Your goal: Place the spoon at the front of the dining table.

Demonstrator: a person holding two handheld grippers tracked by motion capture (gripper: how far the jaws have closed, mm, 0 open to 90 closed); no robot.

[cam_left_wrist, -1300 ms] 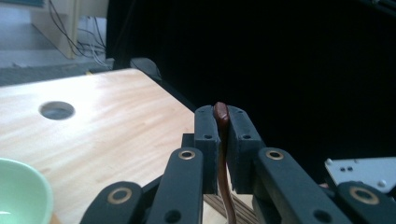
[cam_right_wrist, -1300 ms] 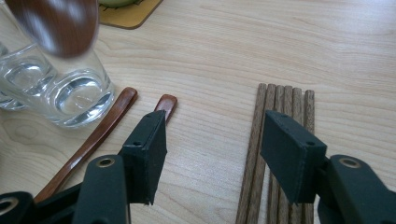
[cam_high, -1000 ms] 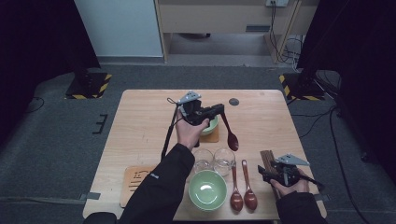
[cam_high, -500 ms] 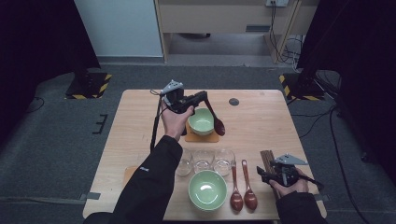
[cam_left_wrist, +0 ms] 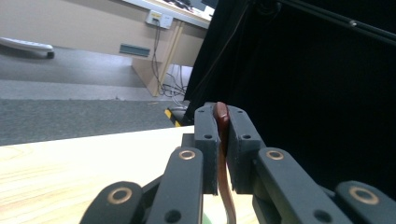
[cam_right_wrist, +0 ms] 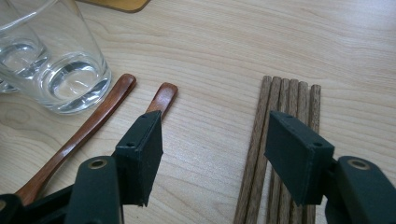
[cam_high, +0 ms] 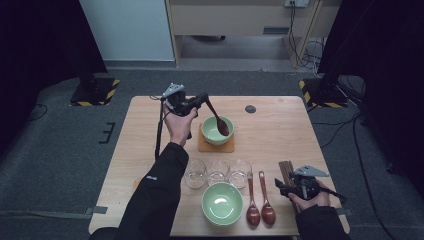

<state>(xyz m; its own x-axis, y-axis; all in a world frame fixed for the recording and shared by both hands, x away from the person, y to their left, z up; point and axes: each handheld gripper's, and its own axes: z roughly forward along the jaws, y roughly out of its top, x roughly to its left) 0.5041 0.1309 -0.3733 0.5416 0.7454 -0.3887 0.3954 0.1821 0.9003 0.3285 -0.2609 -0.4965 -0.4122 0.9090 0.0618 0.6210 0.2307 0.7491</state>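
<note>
From above, the left gripper [cam_high: 204,100] pinches a dark spoon [cam_high: 218,120] by its handle, and the spoon's head hangs inside the green bowl [cam_high: 212,132] on the wooden coaster [cam_high: 202,146] at mid-table. The left gripper view shows what that view cannot: the jaws pressed tight on the thin handle [cam_left_wrist: 222,140]. In the right gripper view the right gripper [cam_right_wrist: 212,140] stands spread and empty over bare wood between two spoon handles [cam_right_wrist: 161,100] and the chopsticks [cam_right_wrist: 280,100], beside a glass [cam_right_wrist: 65,74].
</note>
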